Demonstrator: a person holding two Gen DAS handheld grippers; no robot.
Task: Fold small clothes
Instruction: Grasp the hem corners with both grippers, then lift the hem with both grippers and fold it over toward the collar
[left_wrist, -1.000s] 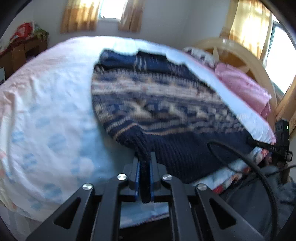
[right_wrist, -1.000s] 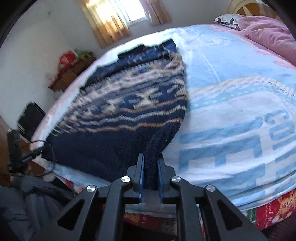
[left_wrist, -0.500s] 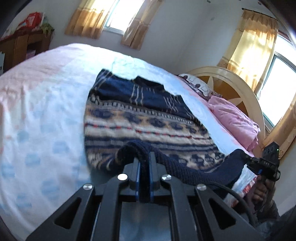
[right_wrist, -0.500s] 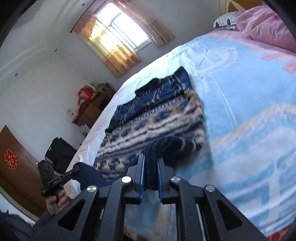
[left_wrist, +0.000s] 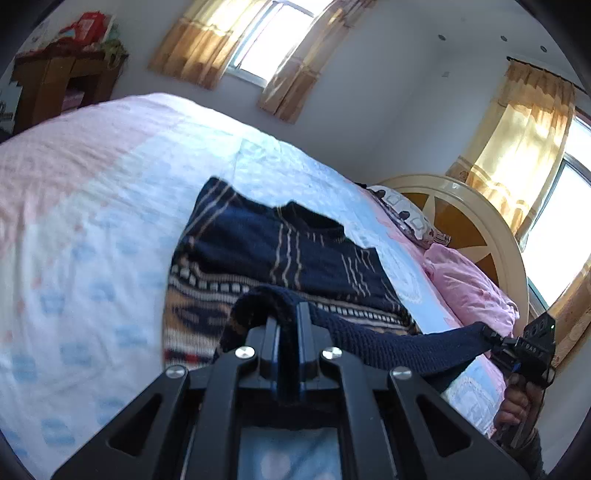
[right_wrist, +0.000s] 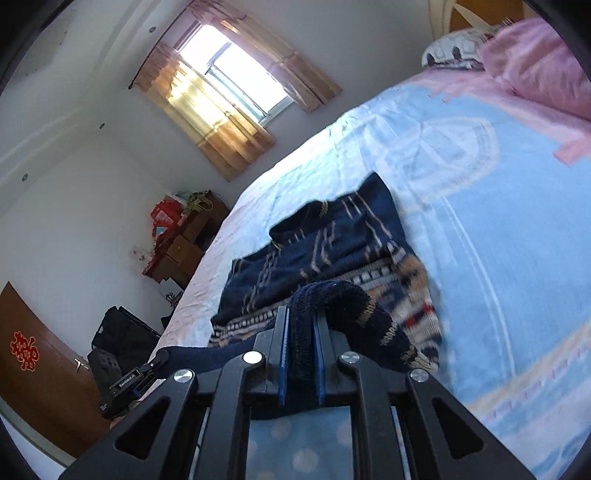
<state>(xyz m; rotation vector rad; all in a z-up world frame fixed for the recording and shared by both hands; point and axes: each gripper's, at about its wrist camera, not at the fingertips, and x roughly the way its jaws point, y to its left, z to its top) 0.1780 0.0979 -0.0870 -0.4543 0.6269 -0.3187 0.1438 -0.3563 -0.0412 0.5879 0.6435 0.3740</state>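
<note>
A navy knitted sweater (left_wrist: 280, 251) with tan and white patterned bands lies on the bed (left_wrist: 92, 192); it also shows in the right wrist view (right_wrist: 332, 236). My left gripper (left_wrist: 287, 321) is shut on one corner of its navy ribbed hem (left_wrist: 388, 343). My right gripper (right_wrist: 301, 321) is shut on the other hem corner (right_wrist: 332, 295). The hem is lifted and stretched between the two grippers above the sweater's lower part. The other gripper shows at the edge of each view: right (left_wrist: 532, 350), left (right_wrist: 129, 384).
A pink pillow (left_wrist: 469, 288) and a patterned pillow (left_wrist: 406, 221) lie by the round headboard (left_wrist: 461, 221). A wooden cabinet (right_wrist: 184, 243) with red items stands by the far wall, a black bag (right_wrist: 118, 332) and a brown door (right_wrist: 33, 369) near it. Curtained windows (left_wrist: 258, 40) are behind.
Both grippers have lifted the hem off the bed's near edge and carried it forward over the sweater toward the collar. The lower body now doubles over.
</note>
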